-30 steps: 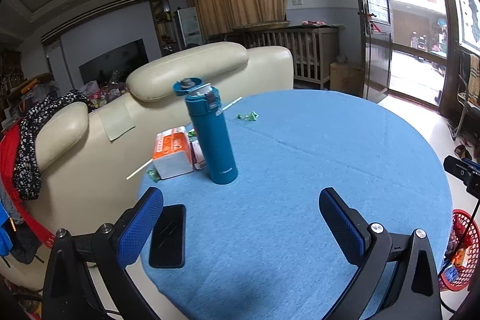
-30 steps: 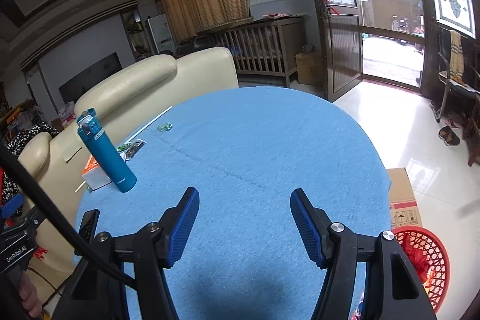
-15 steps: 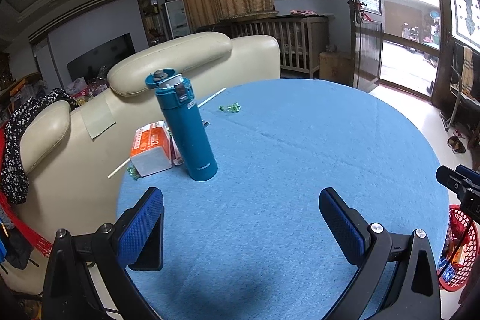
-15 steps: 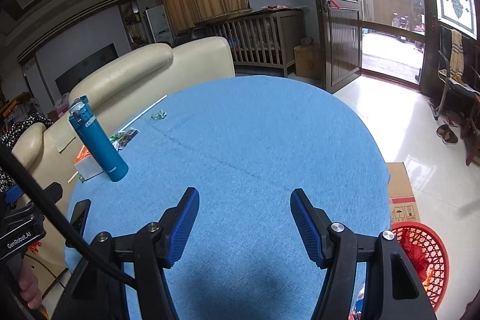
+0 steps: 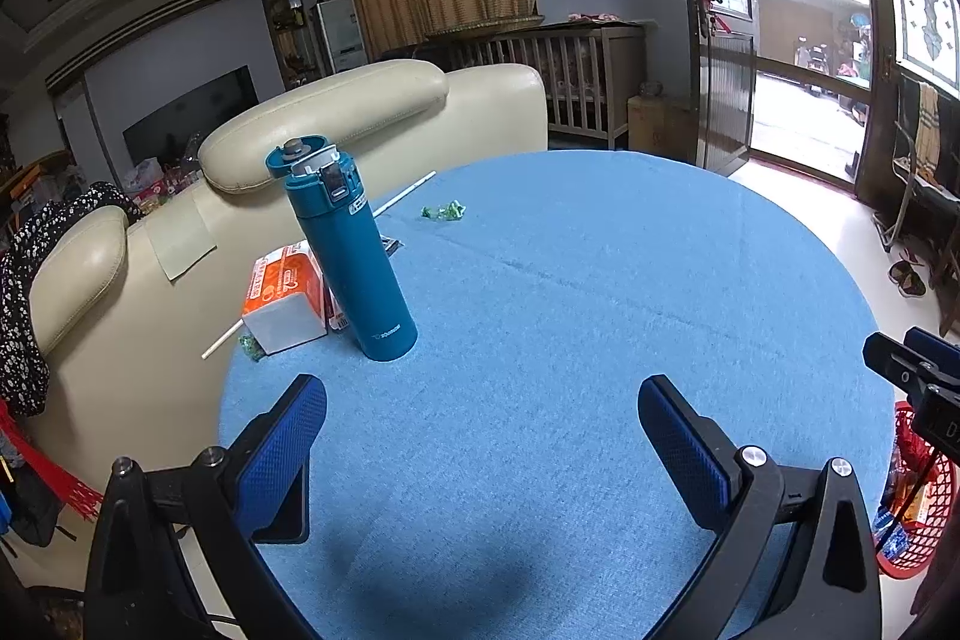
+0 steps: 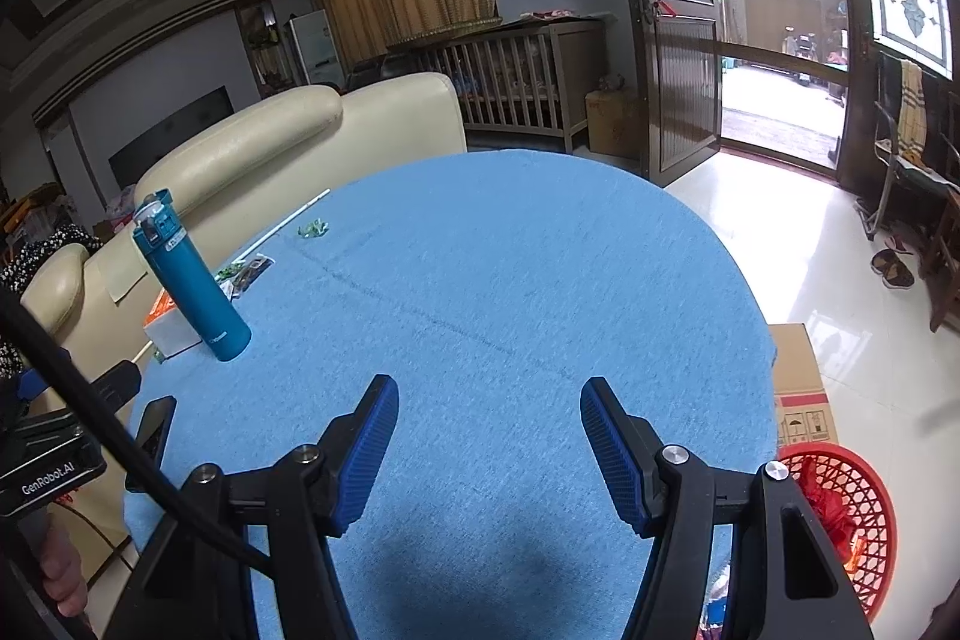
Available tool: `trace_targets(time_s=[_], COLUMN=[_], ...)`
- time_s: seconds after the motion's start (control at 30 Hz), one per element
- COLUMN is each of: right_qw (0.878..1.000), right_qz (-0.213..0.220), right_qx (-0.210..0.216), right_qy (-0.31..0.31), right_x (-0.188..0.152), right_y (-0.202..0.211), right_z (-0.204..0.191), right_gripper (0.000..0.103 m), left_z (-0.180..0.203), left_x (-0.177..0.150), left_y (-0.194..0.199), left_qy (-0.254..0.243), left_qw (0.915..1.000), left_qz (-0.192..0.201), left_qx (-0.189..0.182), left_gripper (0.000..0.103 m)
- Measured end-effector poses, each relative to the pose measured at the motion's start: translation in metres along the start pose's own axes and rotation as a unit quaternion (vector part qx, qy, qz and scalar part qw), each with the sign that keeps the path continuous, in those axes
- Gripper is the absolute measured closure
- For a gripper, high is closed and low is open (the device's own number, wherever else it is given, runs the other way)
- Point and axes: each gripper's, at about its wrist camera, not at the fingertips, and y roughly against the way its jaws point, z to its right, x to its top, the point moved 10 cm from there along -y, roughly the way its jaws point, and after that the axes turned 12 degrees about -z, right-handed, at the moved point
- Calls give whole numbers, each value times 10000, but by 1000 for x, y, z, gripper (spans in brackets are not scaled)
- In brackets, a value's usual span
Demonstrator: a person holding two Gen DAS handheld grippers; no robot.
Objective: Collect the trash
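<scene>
Blue cloth covered the round bench (image 5: pixel 600 316), and both tools hung above its near edge with nothing between their pads. At the far left, a cream leather sofa (image 5: pixel 336 112) stood against the bench's rim. A black phone (image 5: pixel 288 508) lay flat on the near left part of the cloth, partly hidden behind the left tool's left finger. Further back stood an orange and white carton (image 5: pixel 282 295), with a small green wrapper (image 5: pixel 251 347) just beside its near corner at the bench's edge. A white straw (image 5: pixel 223 340) poked out over the edge there. Touching or just beside the carton, a teal flask (image 5: pixel 354 262) stood upright with its cap flipped open. Behind it another green wrapper (image 5: pixel 443 211) lay crumpled on the cloth, well apart from both tools, near a long white stick (image 5: pixel 403 195). The left tool (image 5: pixel 480 451) was spread wide and gripped nothing. The right tool (image 6: pixel 487 451) stood about half spread, likewise empty, over bare cloth. On the floor at the right sat a brown cardboard box (image 6: pixel 798 388) and, nearer, a red plastic basket (image 6: pixel 846 514) with some rubbish already inside.
</scene>
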Motion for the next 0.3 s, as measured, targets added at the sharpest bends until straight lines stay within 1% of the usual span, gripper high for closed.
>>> trace_targets(time_s=[0.2,0.3], right_qw=[9999,9995], right_qz=[-103,-299], right_qx=[1,-35], right_qy=[32,-13], right_x=[-1,-5], right_y=[-13,-34], right_z=[-2,2], right_gripper=[36,36], left_z=[0,-1], left_x=[-4,-8], left_y=[-10,-26], left_qy=[-22,16], left_qw=[9999,9996], left_qz=[-107,-271], left_qx=[-17,-77], left_gripper=[0,0])
